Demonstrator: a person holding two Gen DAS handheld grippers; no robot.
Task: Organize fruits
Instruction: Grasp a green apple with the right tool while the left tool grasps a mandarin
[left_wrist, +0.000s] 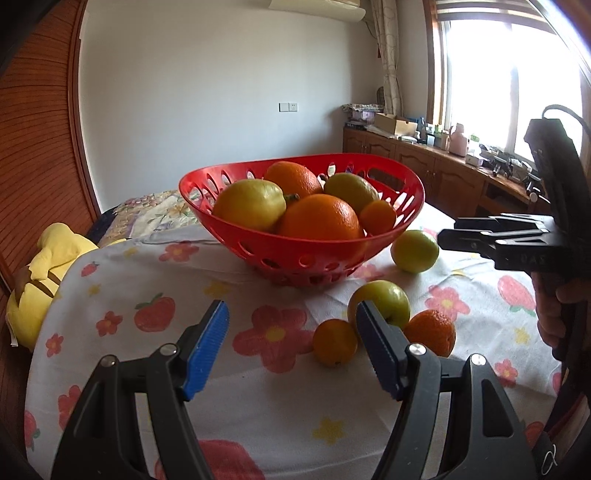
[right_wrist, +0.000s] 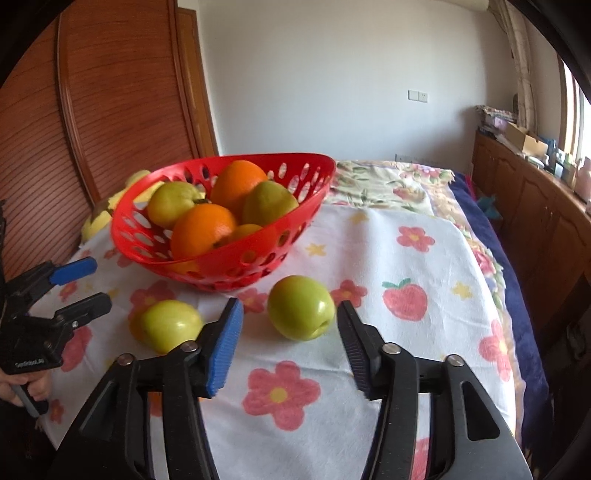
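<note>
A red perforated basket stands on the flowered cloth and holds oranges and yellow-green fruits. Loose on the cloth in the left wrist view are a green apple, a second green apple and two small oranges. My left gripper is open and empty, just short of the nearer apple and oranges. My right gripper is open, its jaws either side of a green apple. Another green apple lies to its left.
The cloth covers a bed or table, with a patterned quilt behind. A yellow plush toy lies at the left edge. Wooden cabinets with clutter run under the window.
</note>
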